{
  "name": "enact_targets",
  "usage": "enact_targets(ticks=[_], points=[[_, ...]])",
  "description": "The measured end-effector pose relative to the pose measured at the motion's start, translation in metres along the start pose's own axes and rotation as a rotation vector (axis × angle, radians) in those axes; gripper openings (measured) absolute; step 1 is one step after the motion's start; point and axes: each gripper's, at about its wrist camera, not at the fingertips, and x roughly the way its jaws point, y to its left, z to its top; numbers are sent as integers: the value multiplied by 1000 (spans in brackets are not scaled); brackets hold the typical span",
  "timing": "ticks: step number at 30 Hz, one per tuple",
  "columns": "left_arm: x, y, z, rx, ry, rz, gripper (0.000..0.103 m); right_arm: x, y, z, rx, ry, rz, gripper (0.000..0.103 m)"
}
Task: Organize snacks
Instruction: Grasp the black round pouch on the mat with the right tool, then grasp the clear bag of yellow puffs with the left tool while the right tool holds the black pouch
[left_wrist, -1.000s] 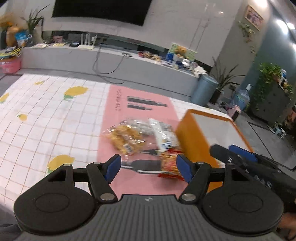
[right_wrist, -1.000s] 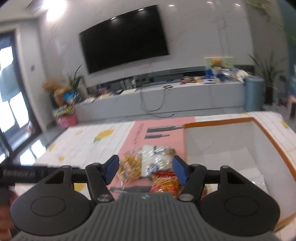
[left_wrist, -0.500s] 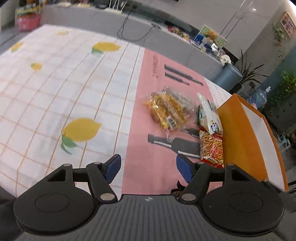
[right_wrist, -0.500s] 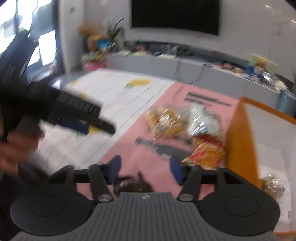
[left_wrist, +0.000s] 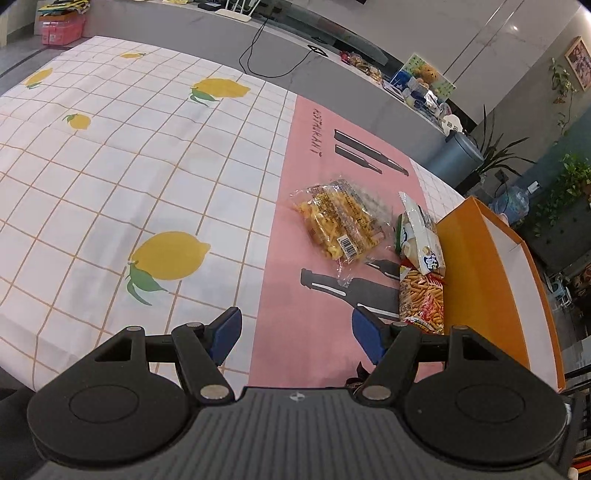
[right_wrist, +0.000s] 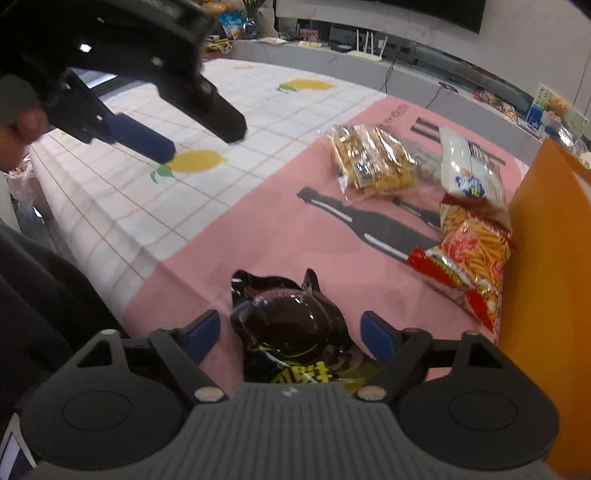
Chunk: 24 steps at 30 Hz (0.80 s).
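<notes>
On the desk (left_wrist: 110, 192), under a lemon-print cloth, we work over a pink mat (left_wrist: 295, 229). At its right edge stands the orange box (left_wrist: 476, 280), open at the top; we take it as the place for the snacks.

Four packets lie on the mat outside the box: a clear bag of yellow snacks (left_wrist: 340, 221), a white packet (left_wrist: 419, 236) and a red packet of sticks (left_wrist: 421, 299) just beside the box wall, and a black packet (right_wrist: 295, 328) at the near edge.

Our right gripper (right_wrist: 290, 330) straddles the black packet. Its jaws are opening, with the packet between them and neither pad pressing on it; nothing is held. Our left gripper (left_wrist: 295, 330) hangs above bare mat with jaws wide and empty.

For a sound pickup we judge the following:
- Lower the right jaws until the pads flank the bulged middle.
- Close gently, since the glossy film may slip or crumple.
- Keep the left gripper clear of the path to the box.
</notes>
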Motion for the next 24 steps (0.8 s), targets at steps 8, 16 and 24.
enact_targets(ticks=[8,16,24], points=[[2,10,1,-58,31,-52,80,-1,-1,-2,8,-17,38,66],[4,9,1,-60,28,-39,80,-4,-7,0,67,-16,75,61],[5,8,-1,-66,44,-61,80,-5,-17,3,147,-28,55,60]])
